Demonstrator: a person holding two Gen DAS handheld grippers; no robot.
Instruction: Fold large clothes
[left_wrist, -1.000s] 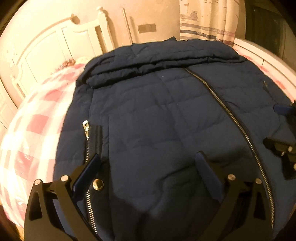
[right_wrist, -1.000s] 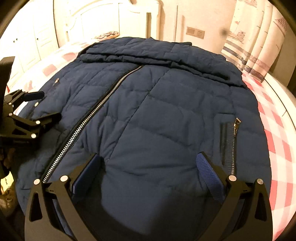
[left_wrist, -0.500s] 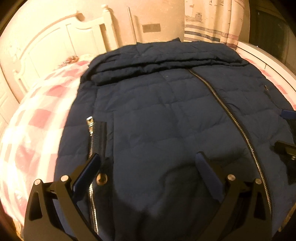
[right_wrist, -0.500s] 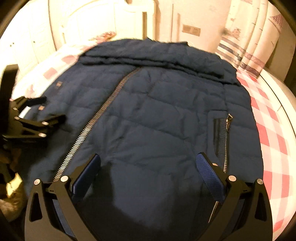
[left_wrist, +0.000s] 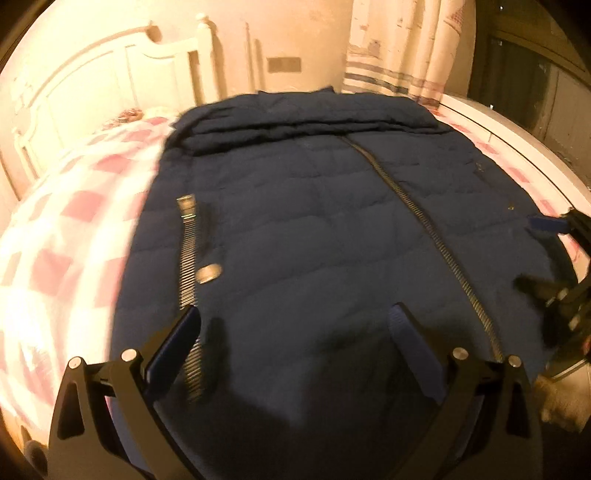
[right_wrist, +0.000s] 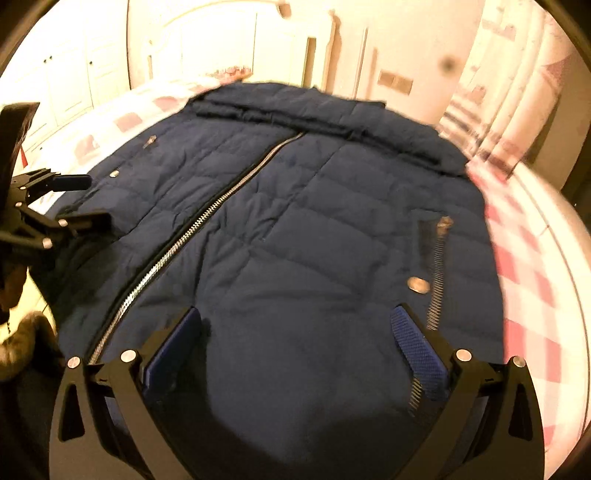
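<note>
Fingers (left_wrist: 410, 343) spread wide, navy jacket (left_wrist: 332, 236) between — beneath them

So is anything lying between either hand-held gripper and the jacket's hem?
Nothing visible. The left hand-held gripper and right hand-held gripper are both open directly over the navy jacket, which lies flat on the checked bedspread.

A quilted navy jacket (right_wrist: 295, 229) lies spread front-up on a pink-and-white checked bedspread (right_wrist: 532, 280). The right gripper (right_wrist: 295, 343) hangs over its near hem, blue pads wide apart with nothing between them. The main zipper (right_wrist: 192, 229) runs diagonally away, left of the tongs; a pocket zipper (right_wrist: 436, 269) and a snap button (right_wrist: 417, 285) sit just beyond the right finger. The left gripper (right_wrist: 70, 201) shows far left, also spread apart
</note>
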